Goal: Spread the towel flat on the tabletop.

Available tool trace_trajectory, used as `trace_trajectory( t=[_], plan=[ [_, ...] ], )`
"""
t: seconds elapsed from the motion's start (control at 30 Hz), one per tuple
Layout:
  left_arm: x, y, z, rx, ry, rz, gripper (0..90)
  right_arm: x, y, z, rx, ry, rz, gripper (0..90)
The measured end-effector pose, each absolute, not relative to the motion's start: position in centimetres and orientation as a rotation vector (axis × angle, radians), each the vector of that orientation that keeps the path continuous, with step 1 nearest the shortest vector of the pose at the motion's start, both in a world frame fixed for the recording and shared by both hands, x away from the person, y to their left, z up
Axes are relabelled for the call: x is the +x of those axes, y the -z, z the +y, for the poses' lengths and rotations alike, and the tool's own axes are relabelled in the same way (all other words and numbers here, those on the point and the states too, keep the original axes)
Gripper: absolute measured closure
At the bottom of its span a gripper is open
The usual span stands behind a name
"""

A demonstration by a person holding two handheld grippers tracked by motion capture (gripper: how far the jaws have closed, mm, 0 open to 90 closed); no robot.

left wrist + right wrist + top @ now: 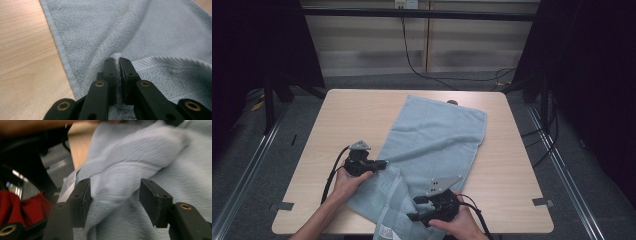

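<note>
A light blue towel (437, 135) lies slantwise on the counter (342, 115), its near end bunched and hanging over the near edge. The left gripper (117, 62) is pinched tight on a towel fold. The right gripper (115, 192) spreads wide around a raised fold.

Pale blue towel (437, 135); light wood table (342, 115).
</note>
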State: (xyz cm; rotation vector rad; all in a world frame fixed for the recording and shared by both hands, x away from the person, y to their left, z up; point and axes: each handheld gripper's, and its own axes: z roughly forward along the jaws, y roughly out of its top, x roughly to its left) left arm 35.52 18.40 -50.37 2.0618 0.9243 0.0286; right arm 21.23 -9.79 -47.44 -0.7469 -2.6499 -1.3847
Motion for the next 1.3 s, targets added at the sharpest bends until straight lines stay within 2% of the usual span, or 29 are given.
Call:
trace_trajectory(
  t=[0.07, 0.1, 0.27, 0.43, 0.53, 0.6, 0.7, 0.77, 0.83, 0.9, 0.97, 1.13, 1.3],
  plan=[
    [35.5, 50.3, 18.4, 2.063, -0.031, 0.924, 85.0, 21.0, 47.7, -9.6, -0.721, 1.365, -2.691, 79.1],
    [35.5, 50.3, 18.5, 2.059, -0.035, 0.922, 85.0, 21.0, 47.8, -9.6, -0.725, 1.355, -2.716, 85.2],
    [35.1, 49.7, 19.1, 2.021, -0.032, 0.912, 85.2, 22.7, 47.3, -12.5, -0.902, 1.404, -2.717, 87.9],
    [34.2, 48.7, 19.2, 1.967, 0.003, 0.865, 85.3, 26.6, 46.4, -17.8, -1.139, 1.513, -2.669, 87.6],
    [33.7, 48.6, 18.1, 1.997, -0.001, 0.828, 85.2, 28.8, 47.2, -19.4, -1.18, 1.501, -2.68, 87.2],
    [33.7, 49.0, 17.4, 2.036, -0.012, 0.818, 85.2, 29.5, 48.5, -19.4, -1.222, 1.428, -2.694, 84.4],
    [34.0, 49.7, 17.1, 2.061, -0.016, 0.831, 85.2, 29.2, 49.3, -19.3, -1.266, 1.317, -2.782, 70.8],
    [34.2, 49.8, 17.3, 2.064, -0.02, 0.842, 85.1, 28.4, 48.1, -19.5, -1.318, 1.355, -2.816, 60.6],
    [34.3, 50.0, 17.4, 2.062, -0.015, 0.853, 85.1, 27.0, 46.2, -19.8, -1.305, 1.51, -2.742, 58.8],
    [34.4, 50.2, 17.3, 2.061, -0.022, 0.869, 85.0, 25.7, 45.3, -19.1, -1.227, 1.551, -2.721, 63.1],
    [34.5, 50.4, 17.1, 2.068, -0.024, 0.871, 84.9, 24.3, 45.5, -17.1, -1.105, 1.494, -2.739, 61.4],
    [34.6, 50.4, 17.2, 2.072, -0.027, 0.87, 84.5, 23.4, 47.8, -13.3, -0.946, 1.376, -2.774, 41.7],
    [34.7, 50.5, 17.2, 2.071, -0.025, 0.872, 84.4, 24.4, 48.4, -11.7, -0.908, 1.356, -2.797, 33.8]
  ],
)
